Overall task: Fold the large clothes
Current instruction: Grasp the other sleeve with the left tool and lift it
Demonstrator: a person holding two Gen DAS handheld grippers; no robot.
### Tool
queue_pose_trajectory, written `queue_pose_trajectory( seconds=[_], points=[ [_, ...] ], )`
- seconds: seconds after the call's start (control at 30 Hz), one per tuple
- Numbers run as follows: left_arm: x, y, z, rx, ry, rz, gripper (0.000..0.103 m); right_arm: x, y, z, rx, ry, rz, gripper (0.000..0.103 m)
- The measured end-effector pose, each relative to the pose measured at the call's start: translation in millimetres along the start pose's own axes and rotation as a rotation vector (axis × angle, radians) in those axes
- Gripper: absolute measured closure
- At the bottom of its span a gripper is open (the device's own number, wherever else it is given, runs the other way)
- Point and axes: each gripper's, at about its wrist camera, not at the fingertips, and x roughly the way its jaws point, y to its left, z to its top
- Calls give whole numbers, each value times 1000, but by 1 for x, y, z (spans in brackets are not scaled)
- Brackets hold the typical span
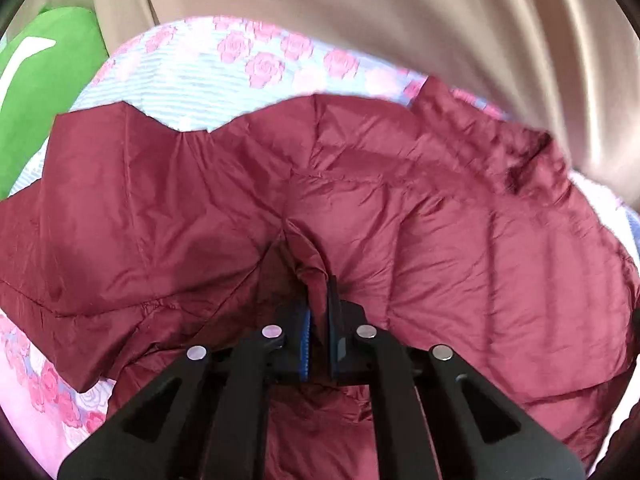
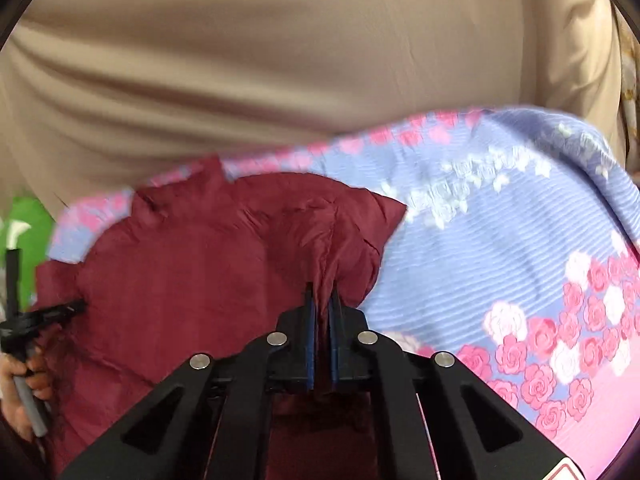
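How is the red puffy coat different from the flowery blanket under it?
The red puffy coat is one plain dark red; the flowery blanket has pink roses on blue stripes. The coat is shiny and quilted, the blanket flat and ribbed. The coat is pinched by the left gripper and the right gripper; the blanket just lies there. Both are soft cloth.

Maroon jacket (image 1: 420, 216) runs off frame; far edge blurred.
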Motion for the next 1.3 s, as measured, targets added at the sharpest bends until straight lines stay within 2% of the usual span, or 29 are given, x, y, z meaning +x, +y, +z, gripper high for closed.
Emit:
queue_pose_trajectory(
  seconds=[0.07, 0.1, 0.27, 0.3, 0.37, 0.4, 0.47, 0.53, 0.57, 0.6, 0.63, 0.67, 0.7, 0.77, 0.83, 0.97, 1.07, 1.13, 1.23, 1.3],
  points=[
    [10, -2, -5, 19, -1, 13, 97, 36, -5, -13, -24, 113, -71, 99],
    [11, -6, -6, 31, -14, 27, 97, 41, -5, -14, -24, 120, -75, 99],
    [13, -18, -10, 67, -41, 70, 96, -1, 5, -8, -29, -35, -107, 99],
    [11, -18, -14, 70, -48, 76, 96, 0, 5, -9, -38, -33, -124, 98],
    [6, -27, -26, 90, -69, 101, 96, 27, 3, -14, -87, 67, -180, 96],
    [2, -30, -33, 98, -73, 108, 92, 43, 2, -19, -111, 128, -207, 94],
    [-5, -37, -42, 105, -66, 120, 89, 39, 2, -20, -104, 110, -231, 94],
    [-21, -29, -47, 90, -66, 92, 86, 18, 6, -16, -73, 70, -242, 94],
    [-30, -22, -48, 79, -70, 76, 79, 8, 9, -16, -74, 55, -229, 93],
    [-44, -9, -51, 58, -85, 62, 64, -4, 15, -16, -85, 37, -215, 93],
    [-56, 5, -51, 40, -102, 56, 54, -17, 21, -19, -103, 18, -208, 90],
    [-72, 23, -54, 9, -128, 56, 36, -32, 31, -26, -130, 5, -196, 83],
    [-87, 44, -55, -25, -152, 62, 23, -44, 41, -34, -157, 5, -180, 81],
    [-109, 88, -57, -96, -188, 94, 12, -62, 56, -54, -198, 14, -138, 74],
    [-120, 141, -58, -176, -199, 156, 12, -76, 70, -81, -227, 36, -95, 67],
    [-123, 244, -63, -372, -162, 247, 12, -98, 99, -143, -253, 93, -20, 66],
    [-119, 320, -70, -525, -145, 317, 12, -108, 118, -176, -301, 93, -39, 65],
    [-114, 355, -71, -600, -136, 334, 12, -115, 127, -192, -341, 78, -60, 64],
    [-108, 392, -73, -698, -132, 287, 13, -124, 138, -205, -379, 59, -88, 56],
    [-98, 409, -73, -757, -121, 220, 24, -125, 138, -207, -366, 69, -94, 56]
  ],
)
